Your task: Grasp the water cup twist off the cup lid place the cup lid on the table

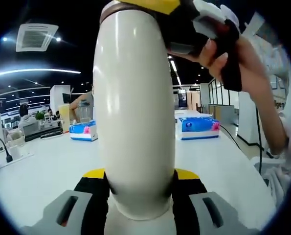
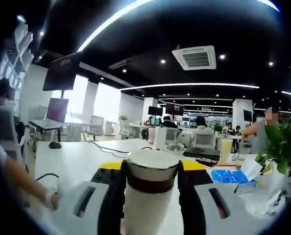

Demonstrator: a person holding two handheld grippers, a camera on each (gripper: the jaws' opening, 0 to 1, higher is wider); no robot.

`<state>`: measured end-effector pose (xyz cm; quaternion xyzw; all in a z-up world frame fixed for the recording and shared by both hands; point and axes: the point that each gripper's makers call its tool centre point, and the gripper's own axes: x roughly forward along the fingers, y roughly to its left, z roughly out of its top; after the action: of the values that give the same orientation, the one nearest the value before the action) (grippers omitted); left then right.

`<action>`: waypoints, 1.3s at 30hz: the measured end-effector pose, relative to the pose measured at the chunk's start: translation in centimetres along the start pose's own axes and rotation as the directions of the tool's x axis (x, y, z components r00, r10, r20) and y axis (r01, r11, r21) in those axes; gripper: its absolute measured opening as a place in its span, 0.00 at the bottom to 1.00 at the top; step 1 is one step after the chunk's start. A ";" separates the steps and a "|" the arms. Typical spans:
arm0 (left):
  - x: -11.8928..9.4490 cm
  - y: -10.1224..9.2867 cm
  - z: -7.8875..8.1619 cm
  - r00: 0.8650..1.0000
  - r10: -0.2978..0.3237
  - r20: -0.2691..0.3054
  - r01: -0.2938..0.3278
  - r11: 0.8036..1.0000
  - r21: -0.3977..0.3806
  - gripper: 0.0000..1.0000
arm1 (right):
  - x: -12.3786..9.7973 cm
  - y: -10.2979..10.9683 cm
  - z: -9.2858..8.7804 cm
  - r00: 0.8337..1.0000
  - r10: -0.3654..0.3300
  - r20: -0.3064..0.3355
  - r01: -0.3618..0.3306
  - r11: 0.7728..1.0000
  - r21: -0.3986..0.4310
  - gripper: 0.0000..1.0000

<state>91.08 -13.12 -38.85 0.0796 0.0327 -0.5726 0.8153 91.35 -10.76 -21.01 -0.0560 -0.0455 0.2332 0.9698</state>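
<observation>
In the left gripper view, the cream water cup (image 1: 135, 112) is pinched upright between the jaws of the left gripper (image 1: 138, 193), above the white table (image 1: 47, 166). In the right gripper view, the cup lid (image 2: 151, 169) is clamped by the right gripper (image 2: 150, 188). Farther back, blue tissue packs (image 1: 198, 126) are seen on the table.

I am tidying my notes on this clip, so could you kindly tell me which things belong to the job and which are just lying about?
Job: cup, lid, left gripper, right gripper, table.

Lying about: blue tissue packs, plant, laptop, cable.
</observation>
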 end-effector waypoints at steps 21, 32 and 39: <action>-0.1 -0.1 -0.1 1.000 0.006 -0.005 -0.006 1.000 0.014 0.52 | -0.2 0.5 -0.2 0.962 0.270 0.042 -0.272 0.960 0.068 0.43; 0.0 0.0 -0.2 1.000 0.012 -0.009 -0.012 1.000 0.021 0.52 | 0.0 0.4 -0.4 0.929 0.368 0.045 -0.370 0.926 0.077 0.43; 0.1 0.0 -0.2 1.000 0.013 -0.011 -0.012 1.000 0.026 0.52 | -0.1 0.5 -0.4 0.895 0.440 0.076 -0.445 0.893 0.074 0.43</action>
<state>91.10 -13.15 -39.06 0.0937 0.0295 -0.5674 0.8175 91.08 -10.35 -21.44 -0.0148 -0.0488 0.4509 0.8911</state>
